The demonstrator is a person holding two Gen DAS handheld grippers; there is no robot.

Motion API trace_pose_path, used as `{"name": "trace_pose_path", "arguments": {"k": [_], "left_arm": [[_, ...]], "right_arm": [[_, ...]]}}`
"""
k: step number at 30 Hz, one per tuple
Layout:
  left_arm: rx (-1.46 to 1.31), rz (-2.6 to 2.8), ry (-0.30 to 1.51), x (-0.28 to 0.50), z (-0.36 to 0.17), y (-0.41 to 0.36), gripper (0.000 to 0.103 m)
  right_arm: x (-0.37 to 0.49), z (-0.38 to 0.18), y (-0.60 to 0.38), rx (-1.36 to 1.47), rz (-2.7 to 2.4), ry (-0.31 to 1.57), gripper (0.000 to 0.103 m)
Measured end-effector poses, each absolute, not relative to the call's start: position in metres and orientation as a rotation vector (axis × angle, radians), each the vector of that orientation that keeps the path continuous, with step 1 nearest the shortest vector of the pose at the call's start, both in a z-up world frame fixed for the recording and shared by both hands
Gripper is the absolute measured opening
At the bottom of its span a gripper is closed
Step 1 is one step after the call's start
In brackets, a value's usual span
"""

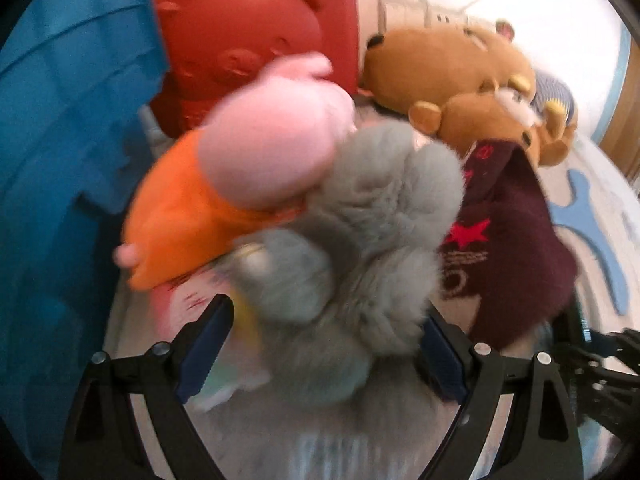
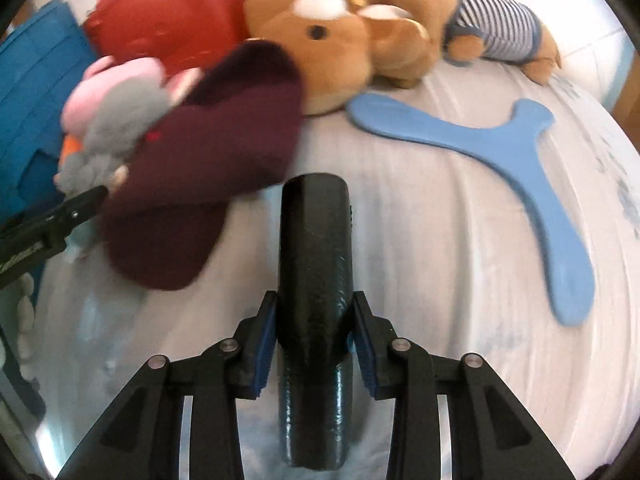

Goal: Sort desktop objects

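In the left wrist view a fluffy grey plush toy fills the space between my left gripper's blue pads, which press it from both sides. A pink-headed plush in an orange dress leans against it. The right wrist view shows the same left gripper at the left edge with the grey plush at its tip. My right gripper is shut on a black cylindrical object that points forward over the white surface.
A maroon slipper lies beside the grey plush. Behind it are a brown bear plush, a second one in a striped shirt and a red bag. A blue boomerang lies right, a blue box left.
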State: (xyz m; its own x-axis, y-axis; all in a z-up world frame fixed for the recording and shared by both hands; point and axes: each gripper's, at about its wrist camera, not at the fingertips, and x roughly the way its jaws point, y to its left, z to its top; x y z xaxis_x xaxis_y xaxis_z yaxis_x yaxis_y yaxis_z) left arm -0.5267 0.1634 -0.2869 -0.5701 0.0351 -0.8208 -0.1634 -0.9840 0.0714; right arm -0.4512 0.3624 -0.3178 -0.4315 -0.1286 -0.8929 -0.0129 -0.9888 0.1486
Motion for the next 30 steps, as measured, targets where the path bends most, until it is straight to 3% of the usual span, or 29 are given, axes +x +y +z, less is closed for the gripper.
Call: {"name": "trace_pose_path", "arguments": {"k": [5, 6, 7, 9, 10, 12, 29, 30], "left_arm": [[-1.441, 2.649, 0.224, -0.552, -0.308, 0.178, 0.094], [-1.453, 2.635, 0.174, -0.556, -0.312, 0.175, 0.087], [-1.451, 2.627, 0.144, -0.557, -0.313, 0.173, 0.070], [-1.444, 2.625, 0.111, -0.553, -0.311, 0.169, 0.054], [-1.441, 2.621, 0.097, -0.550, -0.309, 0.167, 0.048], [-1.435, 2.611, 0.074, -0.539, -0.302, 0.162, 0.044], [-1.287, 2.633, 0.006, -0.389, -0.210, 0.133, 0.041], [-1.296, 2.638, 0.003, -0.382, -0.211, 0.130, 0.041]], "right_arm": [[-0.454, -0.321, 0.371, 1.611, -2.592, -0.208, 0.035], [-0.454, -0.321, 0.371, 1.603, -2.594, -0.213, 0.035], [-0.456, -0.322, 0.370, 1.593, -2.597, -0.221, 0.035], [-0.453, -0.317, 0.368, 1.569, -2.603, -0.229, 0.035], [-0.450, -0.313, 0.367, 1.555, -2.607, -0.230, 0.035], [-0.445, -0.304, 0.364, 1.528, -2.613, -0.232, 0.035], [-0.380, -0.241, 0.343, 1.372, -2.658, -0.237, 0.035], [-0.378, -0.243, 0.346, 1.381, -2.666, -0.237, 0.046]]}}
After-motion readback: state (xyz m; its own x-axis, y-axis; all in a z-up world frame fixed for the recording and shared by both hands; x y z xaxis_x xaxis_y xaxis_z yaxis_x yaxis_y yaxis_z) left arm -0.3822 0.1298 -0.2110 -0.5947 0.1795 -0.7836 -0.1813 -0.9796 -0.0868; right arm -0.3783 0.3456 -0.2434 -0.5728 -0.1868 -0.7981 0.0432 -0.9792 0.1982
